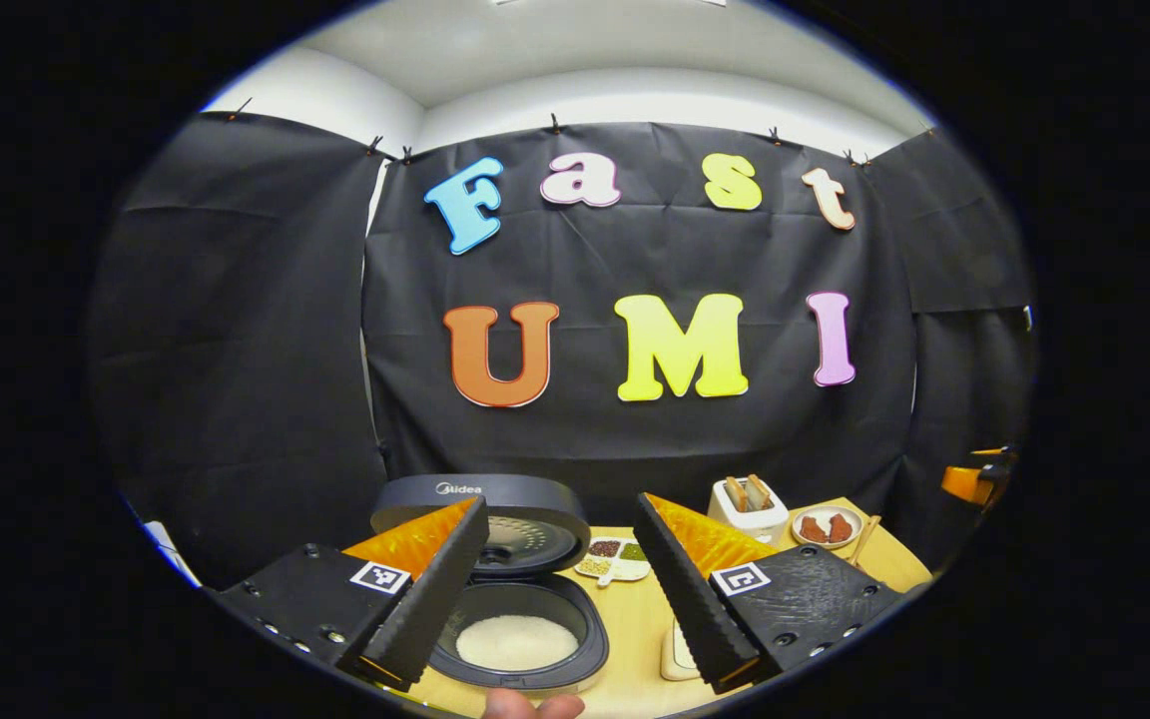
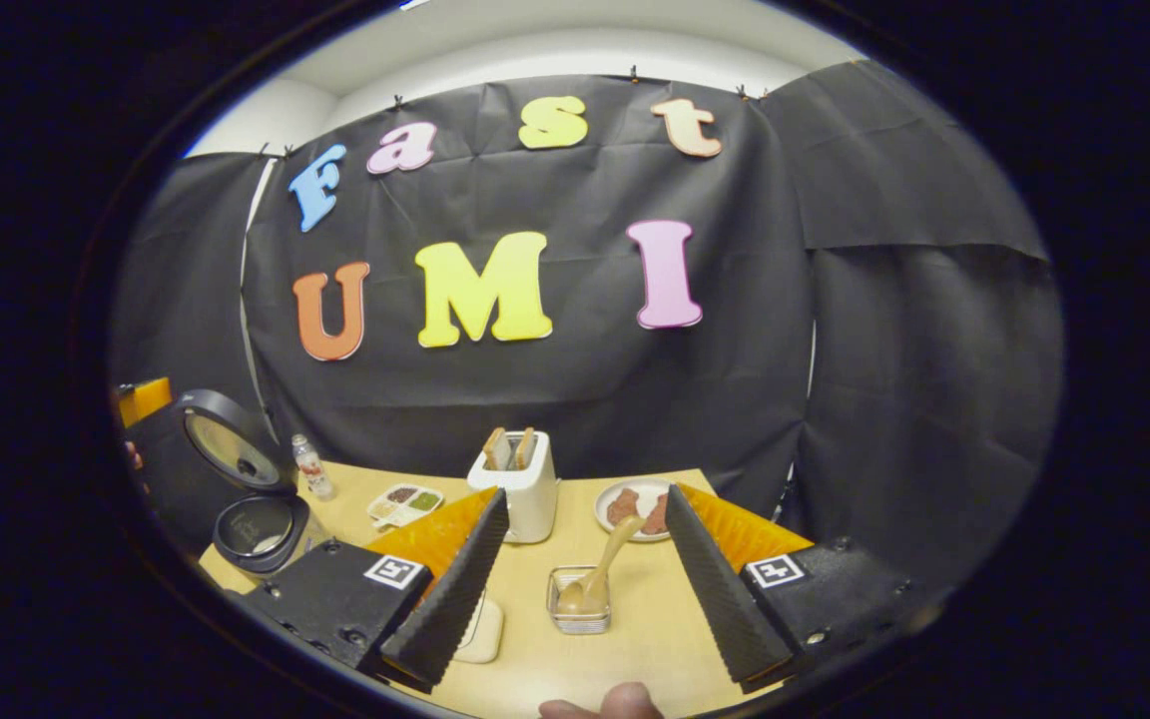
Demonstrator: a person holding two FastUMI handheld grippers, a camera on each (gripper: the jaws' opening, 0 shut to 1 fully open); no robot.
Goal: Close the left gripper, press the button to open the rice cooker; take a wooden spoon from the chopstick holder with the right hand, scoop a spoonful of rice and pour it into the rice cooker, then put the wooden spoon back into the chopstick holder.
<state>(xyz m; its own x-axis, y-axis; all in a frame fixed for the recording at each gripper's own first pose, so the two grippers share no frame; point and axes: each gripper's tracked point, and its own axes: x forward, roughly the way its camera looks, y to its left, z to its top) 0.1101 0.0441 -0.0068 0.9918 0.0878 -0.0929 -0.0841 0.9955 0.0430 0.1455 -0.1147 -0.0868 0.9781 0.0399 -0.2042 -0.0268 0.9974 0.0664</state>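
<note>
The rice cooker point(image 1: 520, 681) stands open in the left gripper view, lid point(image 1: 465, 491) raised and white rice point(image 1: 515, 641) in its pot. My left gripper point(image 1: 561, 507) is open just above and in front of it, holding nothing. In the right gripper view the wooden spoon point(image 2: 611, 554) rests bowl-down in the wire chopstick holder point(image 2: 580, 621), its handle leaning up to the right. My right gripper point(image 2: 585, 495) is open, its fingers either side of the holder and apart from it. The open rice cooker point(image 2: 258, 527) sits at the far left of that view.
A white toaster point(image 2: 527, 487) with bread, a plate of meat point(image 2: 635, 504), a divided dish of grains point(image 2: 405, 504) and a small bottle point(image 2: 312, 467) stand toward the back. A cream dish point(image 2: 485, 631) lies partly behind my right gripper's left finger. A thumb point(image 2: 607, 703) shows at the bottom.
</note>
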